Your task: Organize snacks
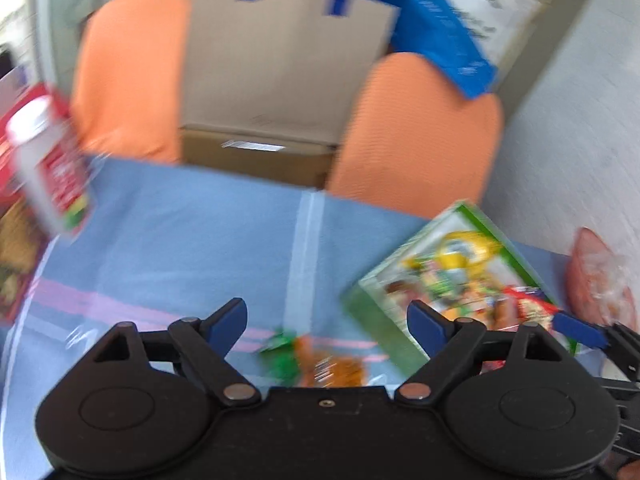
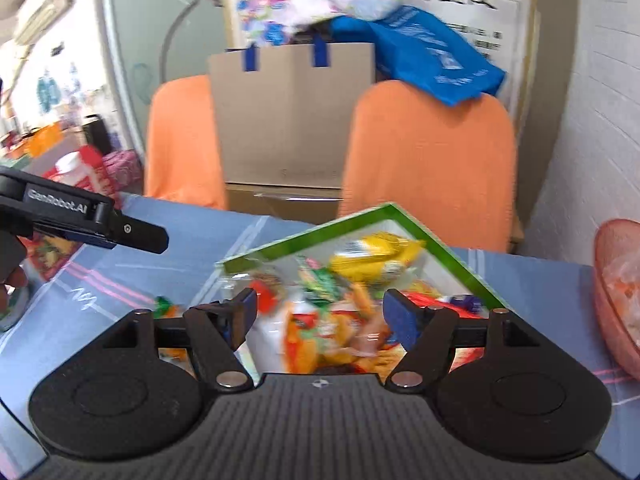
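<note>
Both grippers hovered released above a blue tablecloth (image 1: 180,232).
Left gripper (image 1: 326,320) and right gripper (image 2: 318,312) gaped empty; green snack tray (image 2: 452,256) near the far edge, orange chairs (image 2: 432,160) beyond.

I count two orange chairs (image 2: 428,160), one green-rimmed snack tray (image 2: 400,216), one loose snack packet (image 1: 320,364) on the counter, one pink bowl (image 2: 612,280), one blue bag (image 2: 432,52), one white-capped bottle (image 1: 48,164).

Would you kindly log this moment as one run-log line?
left tongs: open, empty, over loose snack | right tongs: open, empty, over snacks in green box | pink bowl: right of box
</note>
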The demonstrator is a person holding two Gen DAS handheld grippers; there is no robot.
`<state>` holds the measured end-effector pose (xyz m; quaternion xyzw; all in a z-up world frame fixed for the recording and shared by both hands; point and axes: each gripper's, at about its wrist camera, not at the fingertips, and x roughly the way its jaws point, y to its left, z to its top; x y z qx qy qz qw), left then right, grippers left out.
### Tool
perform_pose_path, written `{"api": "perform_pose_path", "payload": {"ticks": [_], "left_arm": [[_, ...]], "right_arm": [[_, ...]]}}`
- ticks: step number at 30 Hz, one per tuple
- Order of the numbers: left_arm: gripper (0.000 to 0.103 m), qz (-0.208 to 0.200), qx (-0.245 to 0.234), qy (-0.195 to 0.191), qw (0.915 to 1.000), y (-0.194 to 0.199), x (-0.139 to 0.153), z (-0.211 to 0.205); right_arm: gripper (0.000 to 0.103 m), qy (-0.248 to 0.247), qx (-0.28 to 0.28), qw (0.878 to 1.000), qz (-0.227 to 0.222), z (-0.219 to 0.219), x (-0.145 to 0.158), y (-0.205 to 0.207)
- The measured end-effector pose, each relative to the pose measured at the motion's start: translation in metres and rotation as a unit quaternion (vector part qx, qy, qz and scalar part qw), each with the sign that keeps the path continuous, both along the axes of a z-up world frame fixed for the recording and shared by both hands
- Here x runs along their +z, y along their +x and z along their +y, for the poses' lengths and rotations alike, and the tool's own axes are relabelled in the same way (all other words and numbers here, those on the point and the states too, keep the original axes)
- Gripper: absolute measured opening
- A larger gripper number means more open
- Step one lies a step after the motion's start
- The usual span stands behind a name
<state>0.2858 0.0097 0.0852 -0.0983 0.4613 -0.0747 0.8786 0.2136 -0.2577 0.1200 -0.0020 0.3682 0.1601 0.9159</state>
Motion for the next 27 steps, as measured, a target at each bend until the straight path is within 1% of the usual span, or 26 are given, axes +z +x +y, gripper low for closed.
{"api": "perform_pose_path", "payload": {"ticks": [2, 4, 9, 11, 14, 17, 21, 23, 24, 25, 26, 27], "left_arm": [[0.103, 0.011, 0.017, 0.003, 0.9998, -0.008, -0.005, 0.015], [0.103, 0.024, 0.030, -0.004, 0.9992, -0.015, -0.010, 0.027], [0.103, 0.042, 0.051, -0.014, 0.9977, -0.035, -0.020, 0.050], [0.103, 0.048, 0.057, -0.020, 0.9970, -0.040, -0.023, 0.057], [0.103, 0.051, 0.068, -0.026, 0.9961, -0.048, -0.025, 0.066], [0.103, 0.052, 0.080, -0.025, 0.9951, -0.054, -0.025, 0.072], [0.103, 0.052, 0.082, -0.022, 0.9950, -0.058, -0.025, 0.073], [0.103, 0.052, 0.080, -0.019, 0.9953, -0.058, -0.026, 0.072], [0.103, 0.053, 0.079, -0.017, 0.9953, -0.059, -0.027, 0.071], [0.103, 0.053, 0.078, -0.016, 0.9954, -0.059, -0.027, 0.070], [0.103, 0.052, 0.077, -0.017, 0.9955, -0.059, -0.028, 0.069], [0.103, 0.053, 0.076, -0.018, 0.9955, -0.059, -0.028, 0.068]], "right_arm": [[0.103, 0.019, 0.028, 0.999, 0.015, 0.010, 0.000, -0.003], [0.103, 0.031, 0.064, 0.997, 0.037, 0.023, -0.004, -0.005], [0.103, 0.004, 0.128, 0.990, 0.065, 0.064, -0.026, -0.008], [0.101, -0.006, 0.151, 0.985, 0.078, 0.078, -0.037, -0.004], [0.101, -0.029, 0.179, 0.980, 0.084, 0.096, -0.050, 0.004], [0.102, -0.055, 0.194, 0.976, 0.081, 0.110, -0.060, 0.014], [0.103, -0.096, 0.189, 0.973, 0.086, 0.125, -0.074, 0.031], [0.103, -0.107, 0.191, 0.972, 0.087, 0.130, -0.080, 0.035], [0.101, -0.108, 0.192, 0.971, 0.093, 0.130, -0.082, 0.035], [0.091, -0.116, 0.192, 0.971, 0.088, 0.131, -0.082, 0.032], [0.072, -0.122, 0.196, 0.969, 0.087, 0.130, -0.080, 0.029], [0.072, -0.116, 0.202, 0.968, 0.095, 0.128, -0.079, 0.026]]}}
